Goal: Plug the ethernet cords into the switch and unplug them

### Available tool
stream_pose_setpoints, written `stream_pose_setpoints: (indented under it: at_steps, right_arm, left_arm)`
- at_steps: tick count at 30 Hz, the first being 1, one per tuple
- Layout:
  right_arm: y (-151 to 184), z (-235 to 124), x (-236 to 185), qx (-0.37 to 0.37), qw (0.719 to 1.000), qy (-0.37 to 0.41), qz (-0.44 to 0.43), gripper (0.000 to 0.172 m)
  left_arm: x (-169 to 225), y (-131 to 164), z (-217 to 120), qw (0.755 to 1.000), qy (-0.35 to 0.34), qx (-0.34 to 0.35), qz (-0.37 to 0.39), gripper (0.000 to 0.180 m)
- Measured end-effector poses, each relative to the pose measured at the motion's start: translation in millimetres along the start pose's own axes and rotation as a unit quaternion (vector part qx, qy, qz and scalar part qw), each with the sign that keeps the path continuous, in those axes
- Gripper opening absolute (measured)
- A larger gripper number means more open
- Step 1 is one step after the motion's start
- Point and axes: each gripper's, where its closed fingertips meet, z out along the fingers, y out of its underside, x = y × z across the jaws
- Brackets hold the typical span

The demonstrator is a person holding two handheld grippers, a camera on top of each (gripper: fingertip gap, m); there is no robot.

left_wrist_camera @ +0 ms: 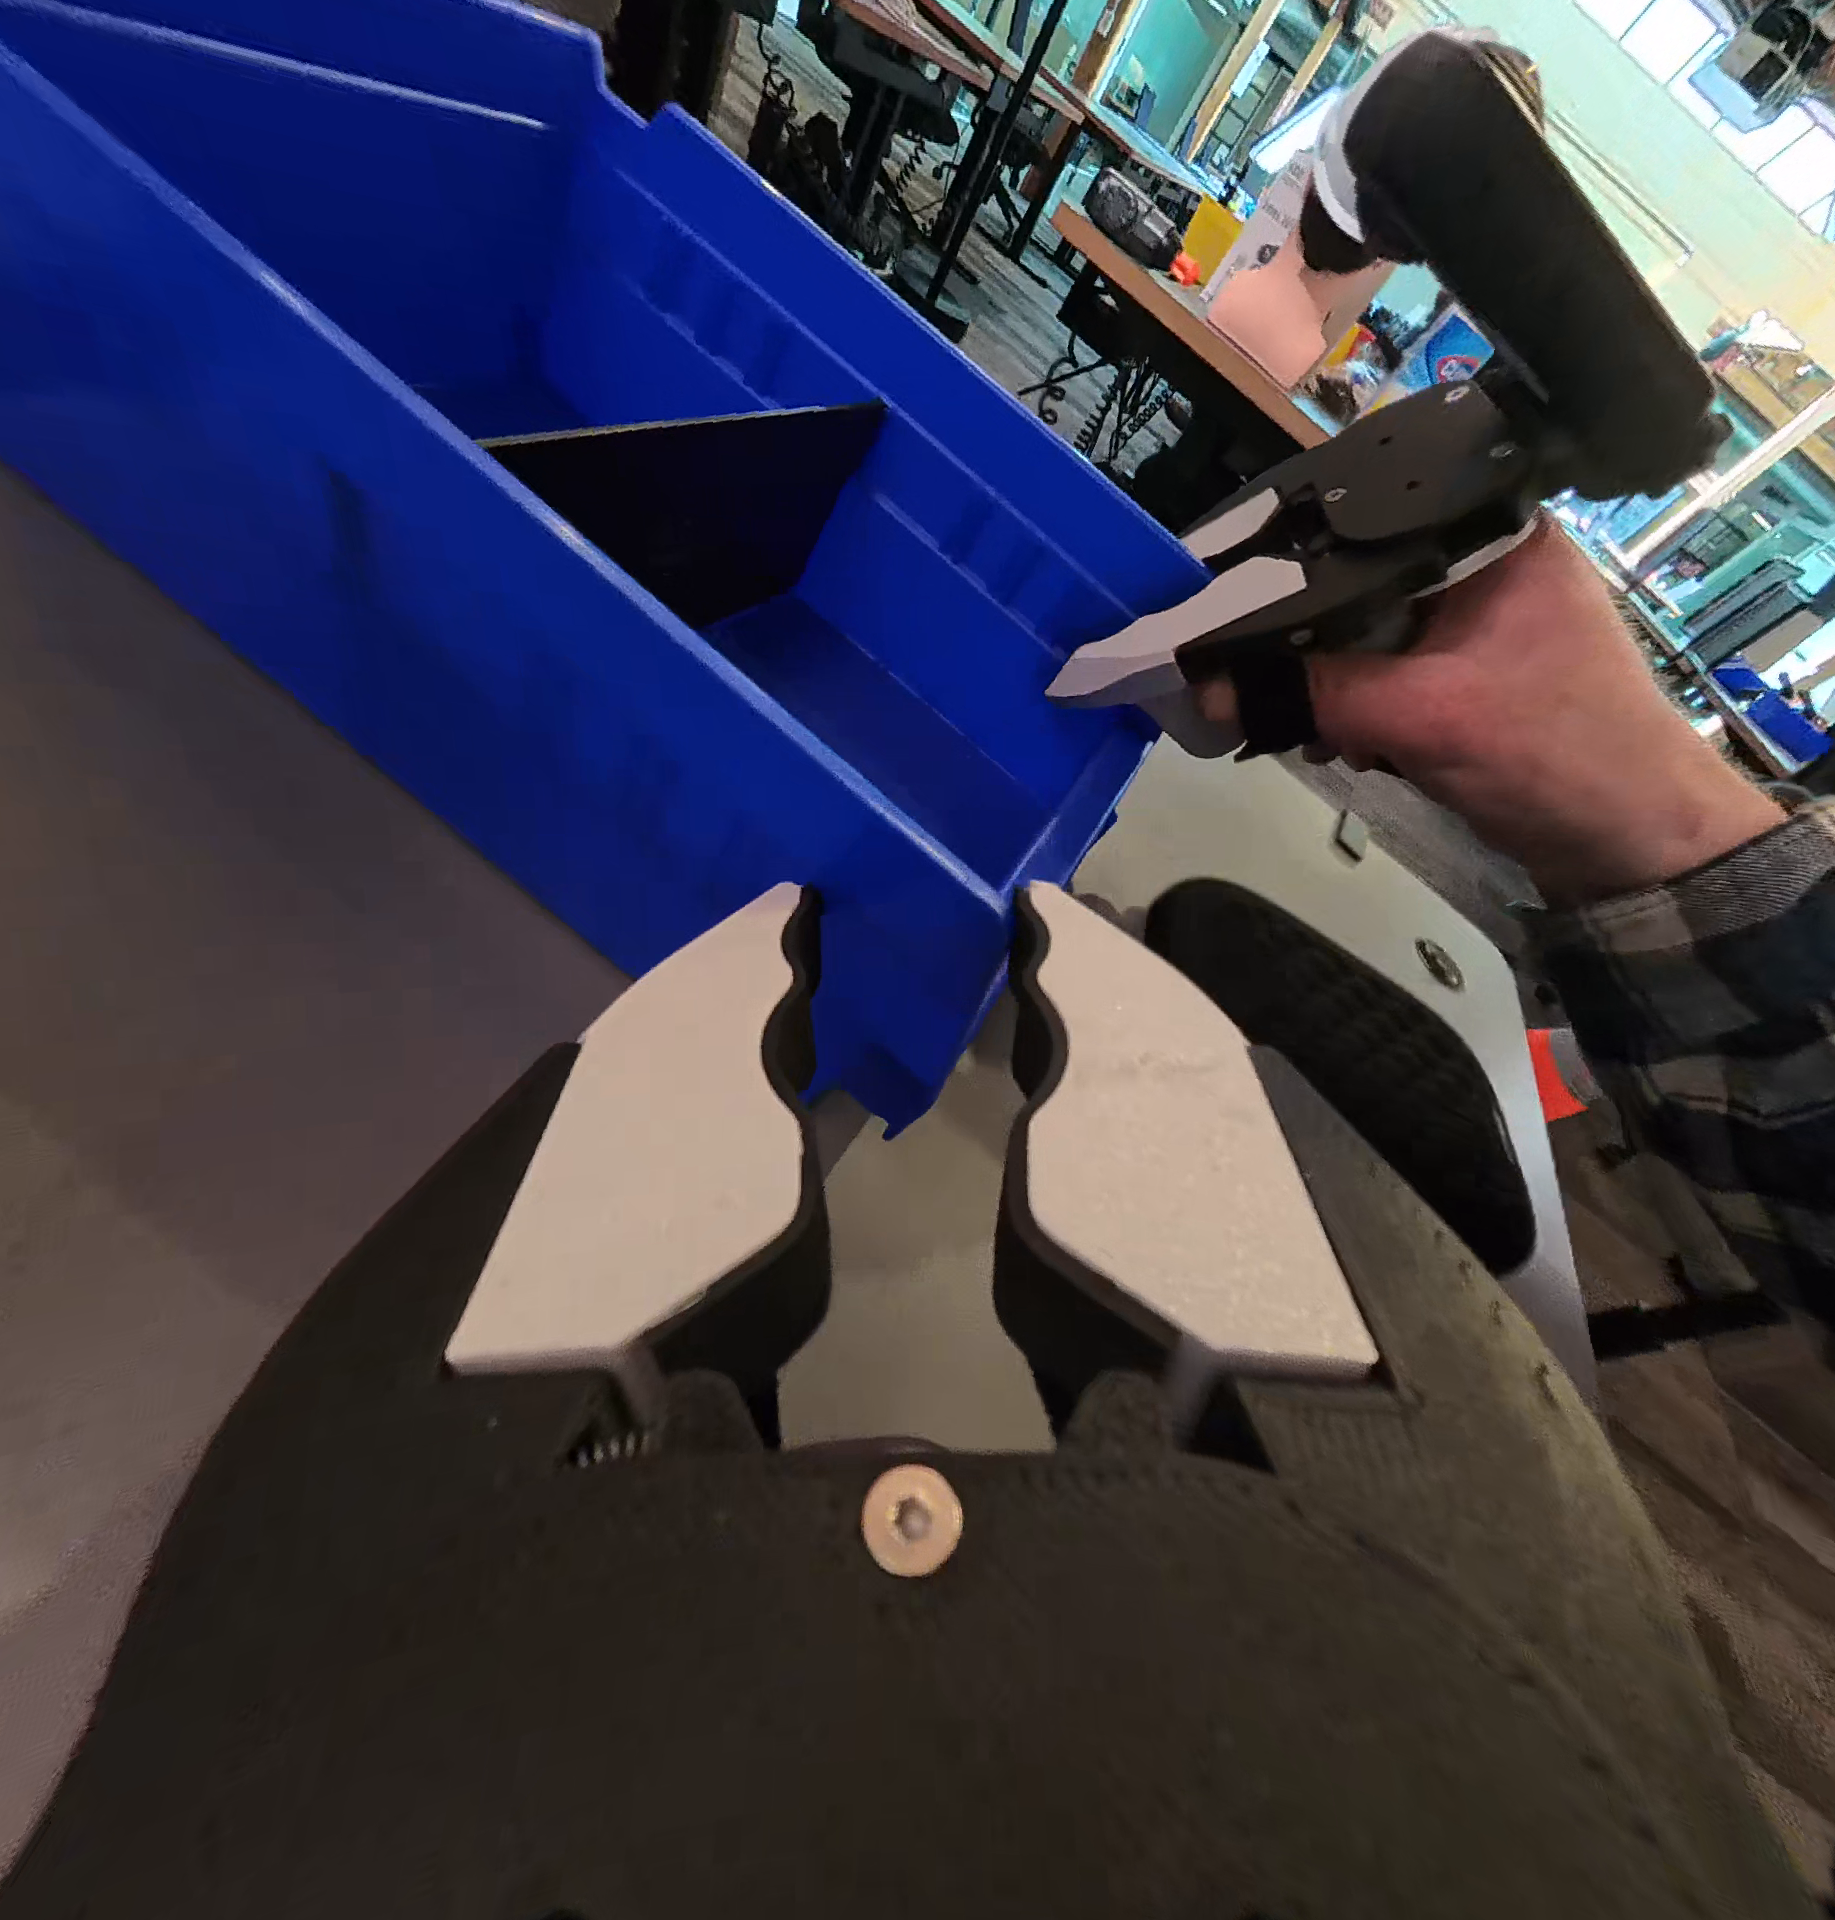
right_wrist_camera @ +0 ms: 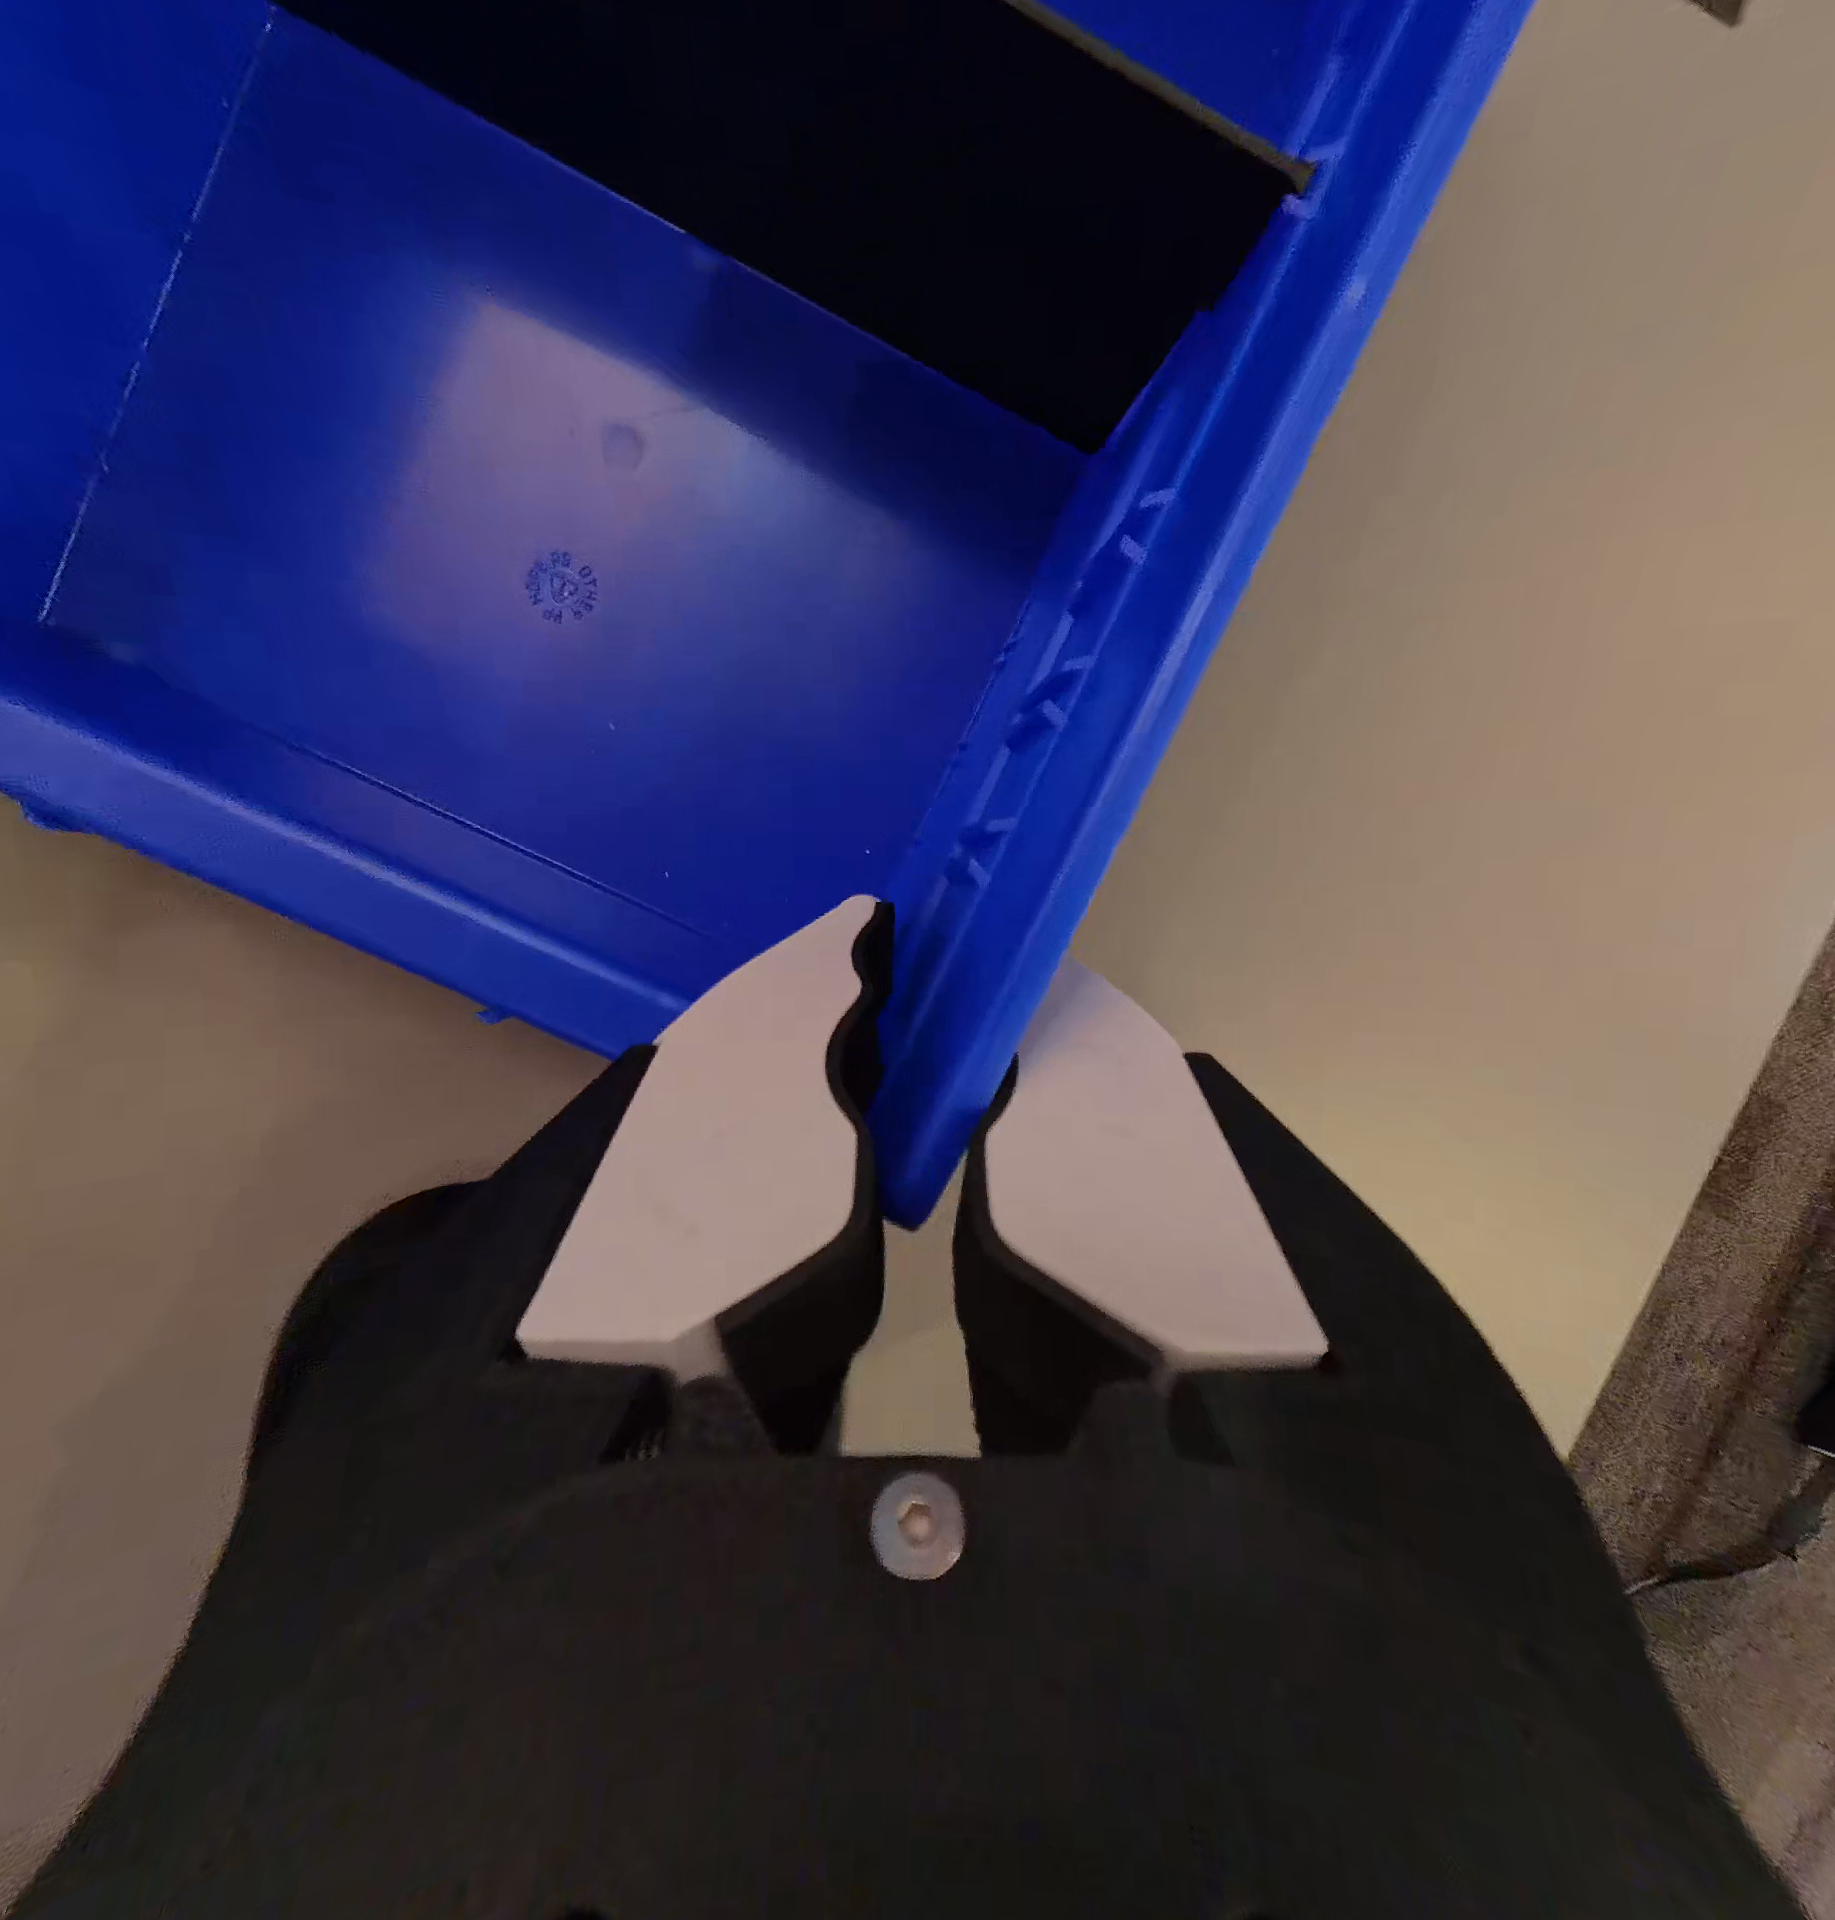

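Black gripper bodies are filling the bottom of both wrist views, each with a screw at the centre. Ahead of them, the left gripper [left_wrist_camera: 913, 914] is standing with its jaws apart, a corner of the blue bin [left_wrist_camera: 456, 582] sitting between the fingers — whether the pads are pressing on the plastic is hard to judge, since the bin may lie beyond them. The right gripper [right_wrist_camera: 954, 997] is straddling the bin's side wall [right_wrist_camera: 1152, 644]: its left finger [right_wrist_camera: 757, 1122] is lying inside against the wall, while the tip of the right finger [right_wrist_camera: 1089, 1101] is hidden behind the rim, so the grip looks closed on the wall.

From the left wrist view the right gripper is also showing at the bin's far corner, held by a hand [left_wrist_camera: 1495, 707] in a plaid sleeve [left_wrist_camera: 1744, 1039]. A dark divider [left_wrist_camera: 705, 499] is crossing the bin; the part behind it is cut off by the frame. The bin is resting on a pale table [right_wrist_camera: 1464, 727]. Neither ethernet cords nor the switch are showing in either view — where they are cannot be told.
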Motion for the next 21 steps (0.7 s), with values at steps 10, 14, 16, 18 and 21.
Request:
stream_pose_setpoints:
  at_steps: [10,14,16,18,21]
  right_arm:
    - [-17,13,58,0.001,1.000,0.000,0.011,0.009]
    - [-19,12,59,0.024,1.000,0.007,0.009,0.012]
    - [-22,5,61,0.049,0.998,0.022,0.024,0.046]
    - [-22,-11,65,0.076,0.995,0.047,0.039,0.063]
    - [-23,-45,53,0.124,0.989,0.074,0.030,0.061]
  left_arm:
    - [-6,-21,49,1.000,-0.012,0.017,0.001,0.035]
    - [-4,-16,44,1.000,0.002,0.000,0.002,0.042]
    - [-3,-21,30,1.000,-0.003,0.015,0.017,0.047]
    - [4,-24,9,0.999,-0.001,0.016,0.045,0.052]
    - [11,-20,-36,0.996,-0.008,0.011,0.089,0.052]
